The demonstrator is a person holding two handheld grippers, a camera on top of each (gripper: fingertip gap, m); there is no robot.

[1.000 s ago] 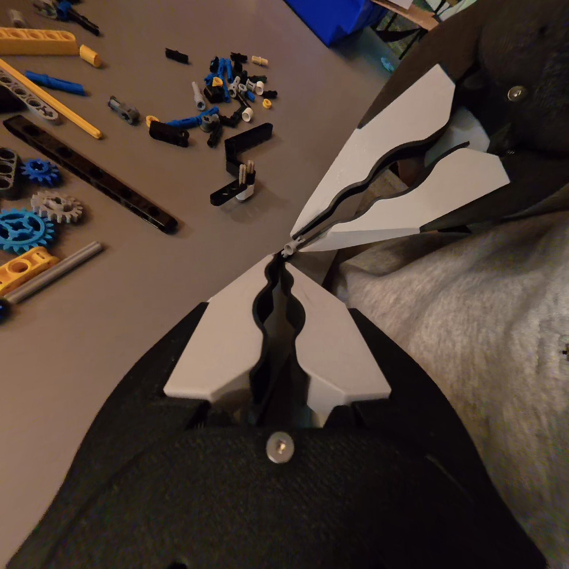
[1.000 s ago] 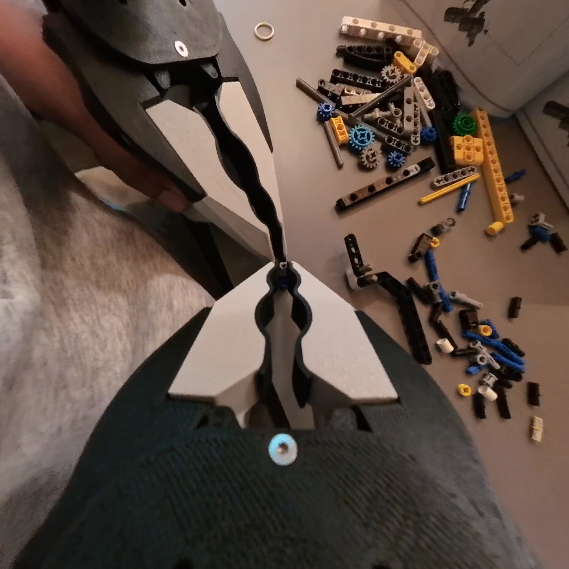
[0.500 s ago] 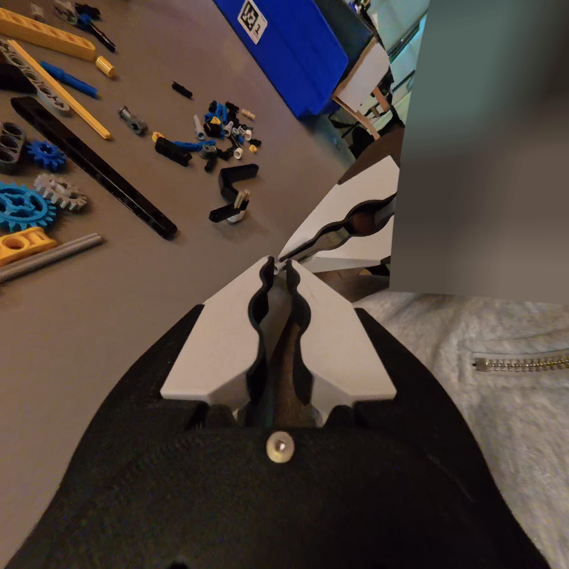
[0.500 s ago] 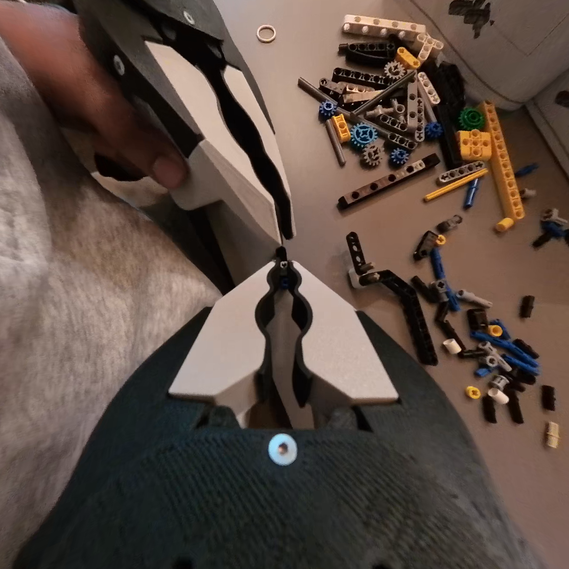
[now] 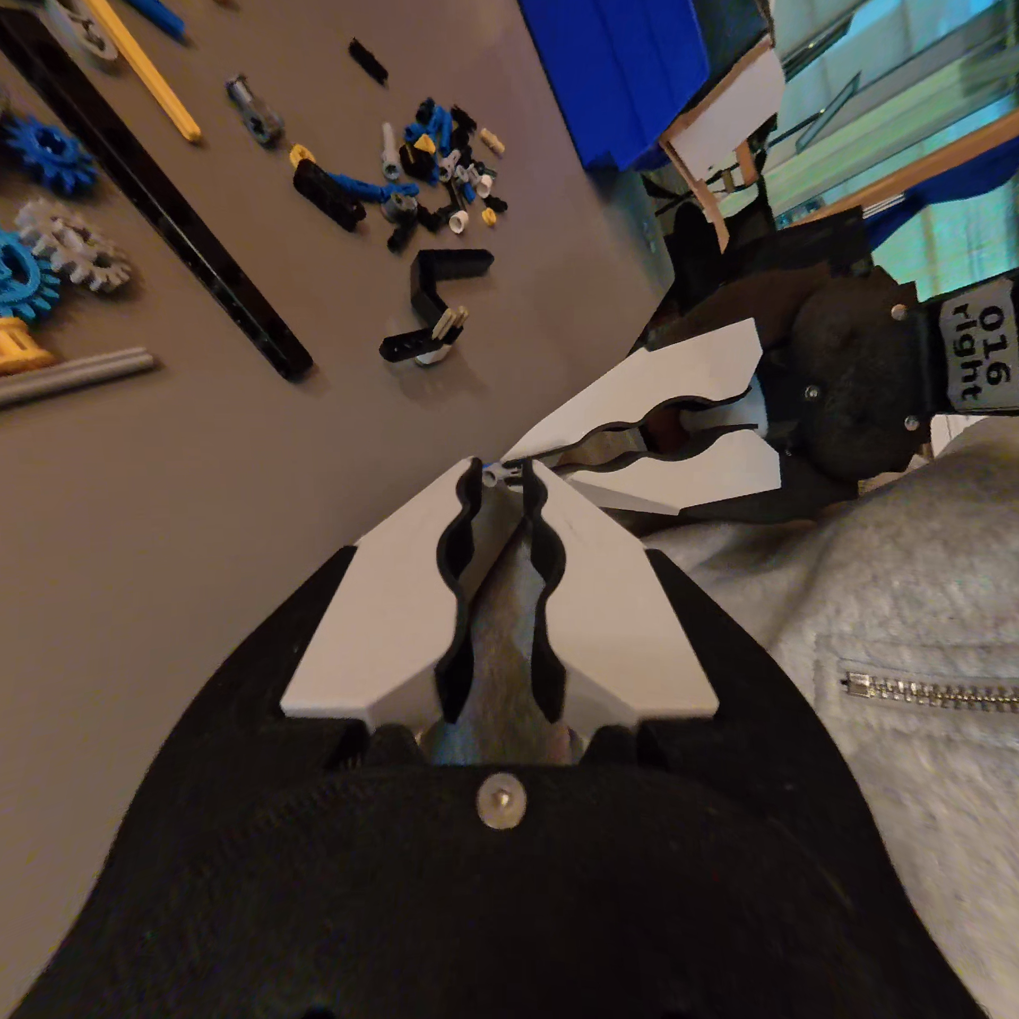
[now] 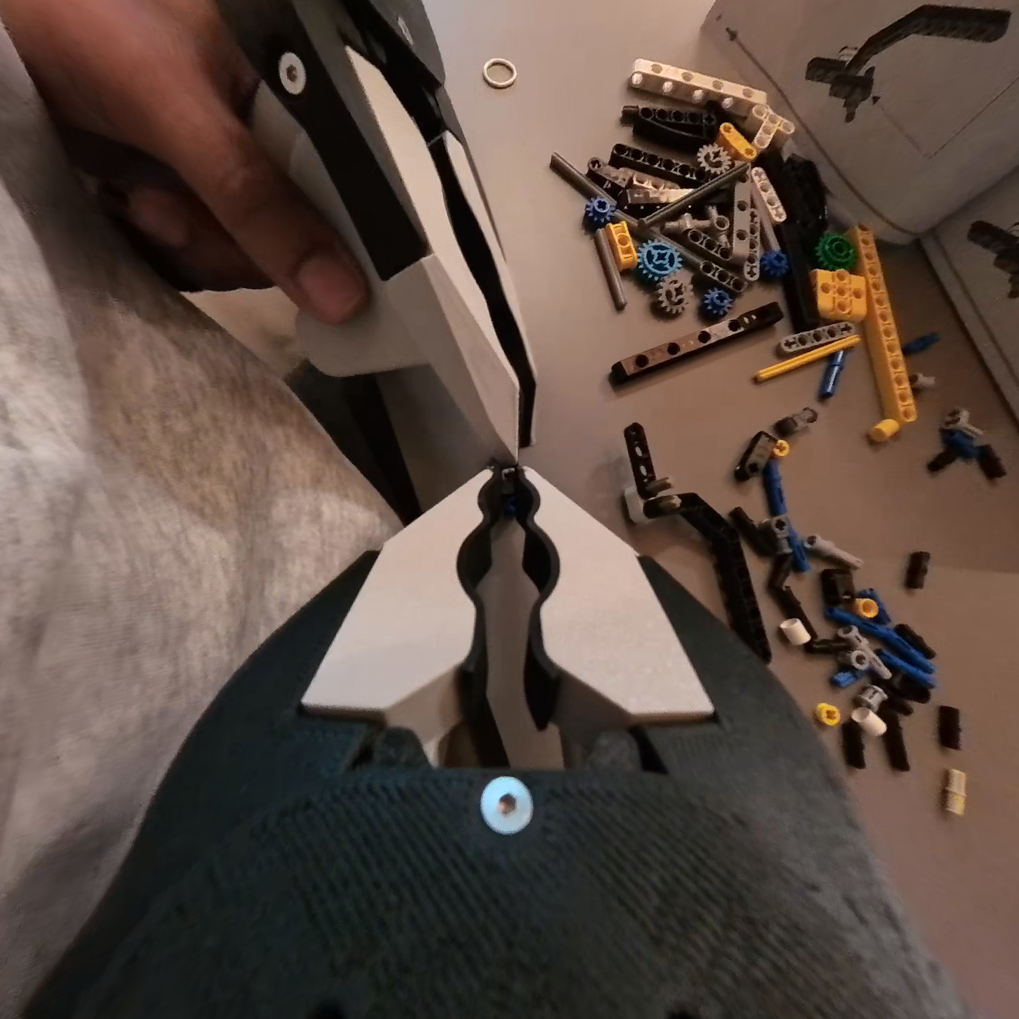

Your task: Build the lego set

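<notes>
My right gripper is shut on a small grey connector with a blue pin in it. In the left wrist view it reaches in from the right, and the grey end of the connector sticks out between the tips of my left gripper. The left jaws stand a little apart on either side of that end. In the right wrist view the left gripper comes down from above, tip to tip with the right one, held by a hand. Both are above the table's near edge.
A black bent assembly with pale pins lies nearby. Small pins are heaped. A long black beam, gears, a grey axle and a yellow beam lie farther off. A blue bin stands behind. A grey sweater is close.
The left jaws have opened wider, and the connector's grey end now sits between their tips. Both grippers have tilted; the left gripper turned edge-on in the right wrist view.
</notes>
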